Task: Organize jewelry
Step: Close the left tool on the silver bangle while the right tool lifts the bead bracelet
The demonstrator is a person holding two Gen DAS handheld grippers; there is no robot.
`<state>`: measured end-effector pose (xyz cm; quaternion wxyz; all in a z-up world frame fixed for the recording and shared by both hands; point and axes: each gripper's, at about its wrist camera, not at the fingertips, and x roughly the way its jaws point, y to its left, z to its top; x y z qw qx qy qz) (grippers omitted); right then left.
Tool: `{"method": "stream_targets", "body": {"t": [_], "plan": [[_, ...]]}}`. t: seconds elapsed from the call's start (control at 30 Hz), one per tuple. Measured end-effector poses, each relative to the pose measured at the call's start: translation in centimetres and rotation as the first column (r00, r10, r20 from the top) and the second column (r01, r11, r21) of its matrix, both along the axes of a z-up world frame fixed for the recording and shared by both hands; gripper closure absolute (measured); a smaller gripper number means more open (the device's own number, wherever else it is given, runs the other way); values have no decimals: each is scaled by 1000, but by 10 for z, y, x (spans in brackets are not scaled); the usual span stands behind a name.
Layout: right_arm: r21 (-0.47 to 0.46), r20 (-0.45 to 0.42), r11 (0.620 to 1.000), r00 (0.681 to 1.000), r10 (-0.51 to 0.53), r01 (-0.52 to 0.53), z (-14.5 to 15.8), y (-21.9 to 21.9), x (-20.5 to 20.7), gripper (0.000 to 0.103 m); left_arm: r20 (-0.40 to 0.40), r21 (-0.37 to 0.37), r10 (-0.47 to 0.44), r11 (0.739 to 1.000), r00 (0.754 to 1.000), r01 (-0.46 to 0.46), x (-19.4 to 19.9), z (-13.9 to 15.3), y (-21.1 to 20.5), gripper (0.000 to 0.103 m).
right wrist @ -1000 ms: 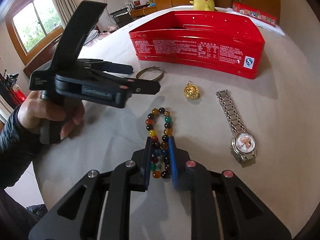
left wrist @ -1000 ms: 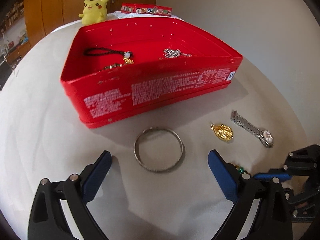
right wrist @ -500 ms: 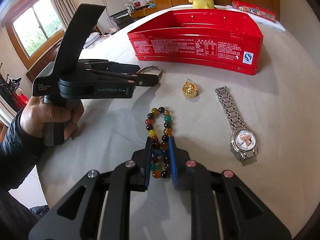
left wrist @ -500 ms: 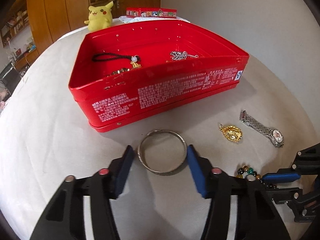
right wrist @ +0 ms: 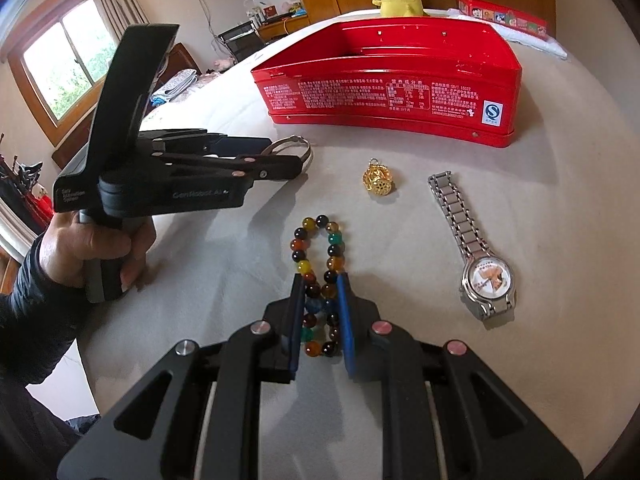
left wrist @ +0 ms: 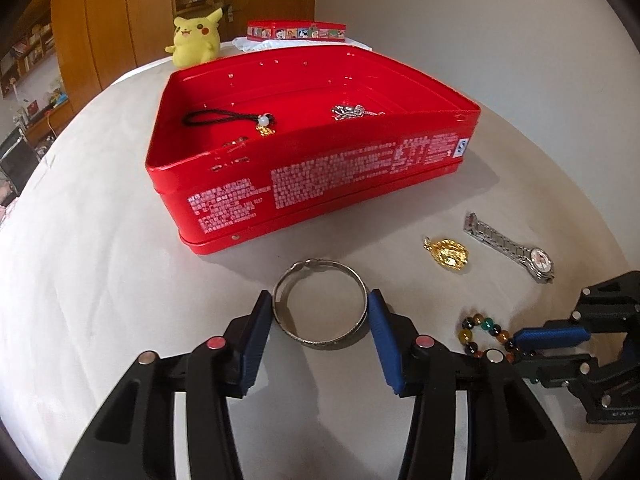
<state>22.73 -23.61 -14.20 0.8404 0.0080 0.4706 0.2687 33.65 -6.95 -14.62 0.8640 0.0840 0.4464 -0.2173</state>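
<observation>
Since a second ago the left gripper [left wrist: 320, 316] has drawn its widely spread fingers in around the silver bangle [left wrist: 320, 304], and the red tin [left wrist: 312, 168] now sits lower in its view. In the left wrist view, a pale cloth-covered table [left wrist: 100, 260] carries the open tin, with a yellow plush toy [left wrist: 194, 38] and a small red box [left wrist: 296, 32] behind it, against wooden cupboards. The blue pads touch the bangle's two sides, pinching it as it lies flat on the cloth. A gold pendant [left wrist: 448, 256] and a wristwatch [left wrist: 512, 250] lie to the right. In the right wrist view, a window [right wrist: 68, 60] lights the room at left, with shelves behind. The right gripper [right wrist: 322, 316] has its jaws nearly together, clamped on the near part of the bead bracelet [right wrist: 320, 256], which rests on the table. A hand [right wrist: 92, 248] holds the left gripper's handle at left.
</observation>
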Motion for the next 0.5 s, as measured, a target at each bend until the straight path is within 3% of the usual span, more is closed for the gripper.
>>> {"method": "stream_targets", "body": {"t": [0.23,0.5], "plan": [[-7,15,1000,1000,-3,3,6,1,-2,97,13,-11,-2,1000,1000,2,-7,7,4,54],[-10,40,1000,999,3,-3,16,3,-7,97,36,-25,6,1000,999,-5,-16,20,12,54]]}}
